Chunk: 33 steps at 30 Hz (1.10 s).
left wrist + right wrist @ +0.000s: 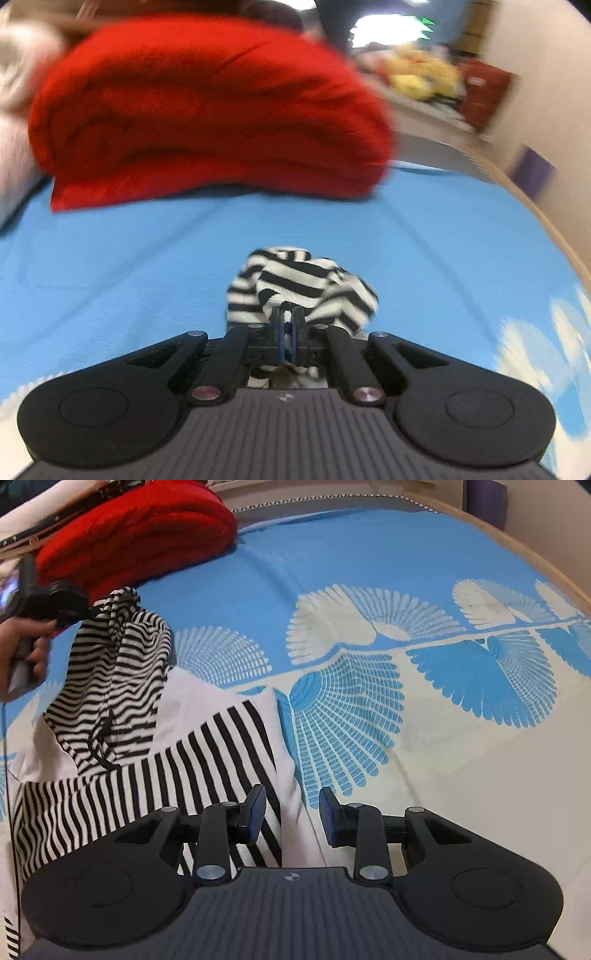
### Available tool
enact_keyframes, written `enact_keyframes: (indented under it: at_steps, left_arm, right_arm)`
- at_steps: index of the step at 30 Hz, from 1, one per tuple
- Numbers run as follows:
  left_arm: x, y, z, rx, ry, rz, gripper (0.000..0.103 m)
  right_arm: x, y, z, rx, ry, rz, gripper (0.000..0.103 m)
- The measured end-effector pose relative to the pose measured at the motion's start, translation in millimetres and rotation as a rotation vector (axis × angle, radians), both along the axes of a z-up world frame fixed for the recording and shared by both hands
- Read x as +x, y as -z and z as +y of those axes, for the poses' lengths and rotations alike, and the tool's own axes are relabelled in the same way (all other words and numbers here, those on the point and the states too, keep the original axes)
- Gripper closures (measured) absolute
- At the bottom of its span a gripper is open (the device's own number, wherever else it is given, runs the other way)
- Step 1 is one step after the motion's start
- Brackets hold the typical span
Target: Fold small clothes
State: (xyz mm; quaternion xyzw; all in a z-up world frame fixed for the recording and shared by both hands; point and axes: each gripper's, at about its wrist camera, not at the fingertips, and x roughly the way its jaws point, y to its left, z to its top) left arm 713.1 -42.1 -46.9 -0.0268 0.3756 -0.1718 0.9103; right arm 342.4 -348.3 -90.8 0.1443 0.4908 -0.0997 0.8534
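A small black-and-white striped garment [155, 746] lies on the blue and white patterned bedspread [369, 572]. My left gripper [287, 314] is shut on a bunched part of the striped garment [295, 284] and lifts it above the bed. In the right wrist view the left gripper [88, 609] holds that part up at the left, with the cloth hanging down from it. My right gripper [291, 812] is open and empty, low over the garment's right edge.
A folded red blanket [207, 110] lies at the far side of the bed, also in the right wrist view [140, 531]. The wooden bed edge [517, 542] runs along the right. Yellow soft toys [421, 77] sit beyond the bed.
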Motion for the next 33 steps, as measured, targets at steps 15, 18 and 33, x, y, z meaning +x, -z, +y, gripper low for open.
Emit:
enact_keyframes:
  at_steps: [15, 18, 33]
  left_arm:
    - [-398, -43, 75, -0.097, 0.270, 0.082, 0.090]
    - [-383, -21, 111, -0.313, -0.027, 0.115, 0.070]
    - [-311, 106, 127, -0.402, -0.342, 0.565, 0.077]
  right_arm:
    - [-39, -41, -17, 0.116, 0.124, -0.159, 0.069]
    - [-40, -39, -13, 0.184, 0.104, -0.157, 0.066]
    - [-12, 28, 45, 0.405, -0.003, 0.117, 0.059]
